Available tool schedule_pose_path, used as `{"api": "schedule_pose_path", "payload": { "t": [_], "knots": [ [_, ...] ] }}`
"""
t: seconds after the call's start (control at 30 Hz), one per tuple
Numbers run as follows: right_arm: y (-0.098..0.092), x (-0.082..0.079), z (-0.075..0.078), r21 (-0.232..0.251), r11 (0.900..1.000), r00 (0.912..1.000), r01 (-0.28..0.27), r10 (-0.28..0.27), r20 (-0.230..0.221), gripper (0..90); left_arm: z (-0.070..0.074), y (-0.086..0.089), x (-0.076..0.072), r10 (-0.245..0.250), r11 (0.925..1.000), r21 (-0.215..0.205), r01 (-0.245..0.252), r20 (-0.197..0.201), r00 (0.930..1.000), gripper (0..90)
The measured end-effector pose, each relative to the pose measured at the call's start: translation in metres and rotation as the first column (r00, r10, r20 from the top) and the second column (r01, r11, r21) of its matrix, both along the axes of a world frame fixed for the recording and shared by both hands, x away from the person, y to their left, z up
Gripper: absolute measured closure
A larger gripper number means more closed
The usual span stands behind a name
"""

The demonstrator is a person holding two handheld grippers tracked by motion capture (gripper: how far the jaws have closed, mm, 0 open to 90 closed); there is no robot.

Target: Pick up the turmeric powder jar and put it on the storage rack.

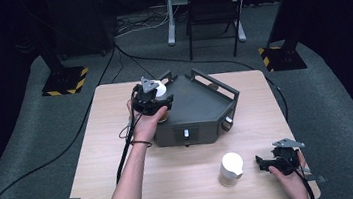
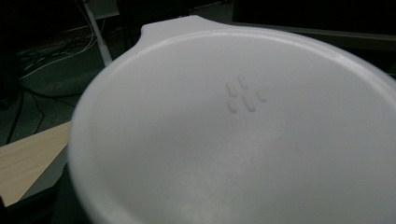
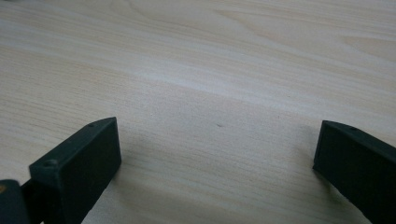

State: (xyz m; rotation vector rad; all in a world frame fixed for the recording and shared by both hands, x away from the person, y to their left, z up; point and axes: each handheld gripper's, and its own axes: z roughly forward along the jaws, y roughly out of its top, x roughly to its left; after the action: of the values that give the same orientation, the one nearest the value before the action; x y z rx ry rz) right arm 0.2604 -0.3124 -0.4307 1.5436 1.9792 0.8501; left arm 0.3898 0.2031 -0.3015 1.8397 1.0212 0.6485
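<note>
We hold a gripper in each hand at a light wooden desk [image 1: 124,186]. A dark box-like machine [image 1: 198,109] sits in the middle of the desk, toward 12 o'clock from us. Our left gripper [image 1: 157,101] is up at the machine's left edge, at about 11 o'clock, and it carries a white lid [image 2: 233,135], a round one with a small tab on its rim. In the left gripper view the lid is so close that it hides the fingers, so we cannot tell for sure how they stand, but the lid seems to be held up off the desk by them. We think it is held there to keep it out of the way or to bring it to the machine. A white jar [image 1: 230,168] stands upright at about 5 o'clock, near the front edge. Our right gripper [image 1: 267,162] rests just beside the jar, on its right. Its fingers are wide apart and hold nothing, with bare wood between them. It looks ready to grab the jar.
</note>
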Motion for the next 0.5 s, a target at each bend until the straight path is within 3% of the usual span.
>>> {"api": "schedule_pose_path", "payload": {
  "t": [0.37, 0.5],
  "knots": [
    [0.0, 0.0, 0.0, 0.0, 1.0, 1.0, 0.0, 0.0, 0.0, 0.0, 0.0, 0.0038, 0.0013, 0.002, 0.9999, -0.012, -0.002, -0.011, 0.9999, 30.1],
    [0.0, 0.0, 0.0, 0.0, 1.0, 1.0, 0.0, 0.0, 0.0, 0.0, 0.0004, 0.0039, -0.0001, 0.005, 0.9999, -0.013, -0.005, -0.011, 0.9999, 22.5]
  ]
}}
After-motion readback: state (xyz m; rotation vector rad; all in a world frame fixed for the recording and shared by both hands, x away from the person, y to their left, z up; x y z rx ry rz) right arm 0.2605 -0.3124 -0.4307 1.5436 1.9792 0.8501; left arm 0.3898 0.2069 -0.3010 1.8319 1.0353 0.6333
